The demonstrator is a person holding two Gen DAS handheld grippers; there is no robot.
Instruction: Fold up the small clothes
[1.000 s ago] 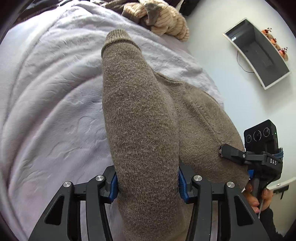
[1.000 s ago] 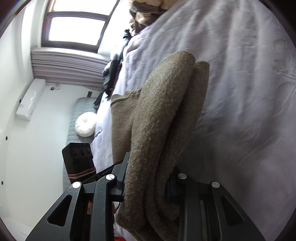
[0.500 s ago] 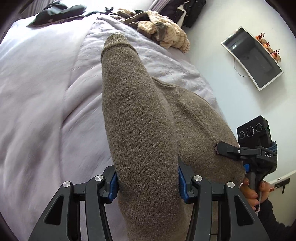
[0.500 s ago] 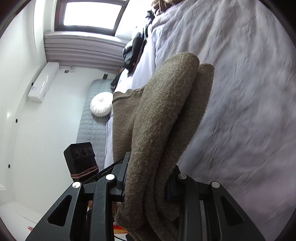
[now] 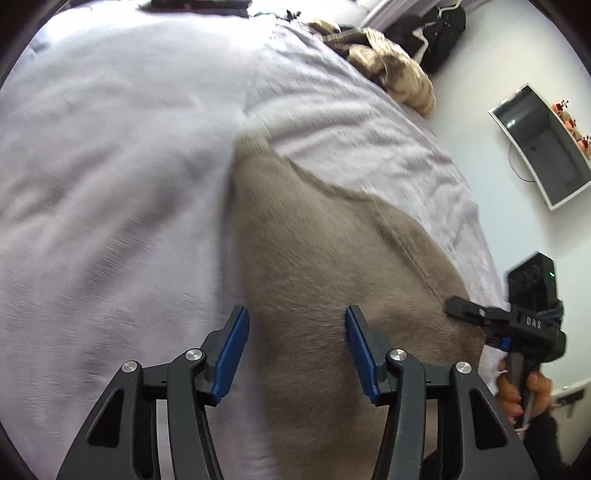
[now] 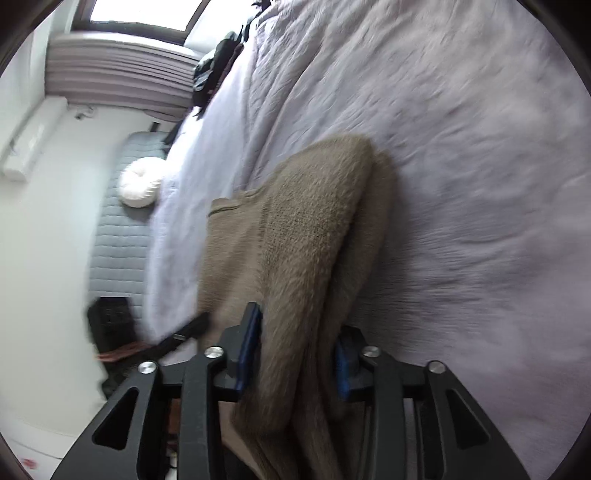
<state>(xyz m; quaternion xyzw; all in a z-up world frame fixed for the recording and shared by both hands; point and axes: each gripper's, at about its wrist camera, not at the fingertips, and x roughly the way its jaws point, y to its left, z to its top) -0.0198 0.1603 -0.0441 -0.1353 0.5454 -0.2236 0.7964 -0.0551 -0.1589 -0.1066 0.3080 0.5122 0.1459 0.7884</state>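
Brown sweater (image 5: 325, 266), lower centre on the bed (image 5: 110, 184), being released: left hand-held gripper (image 5: 297, 350) opening wide around it, right hand-held gripper (image 6: 297, 354) opening with cloth between; next, withdraw both clear.

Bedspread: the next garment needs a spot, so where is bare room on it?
Bare lilac bedspread lies wide open beside the brown sweater, on the side away from the wall. The far corner is crowded by a heap of beige clothes and dark garments; the wall-side strip is narrow.
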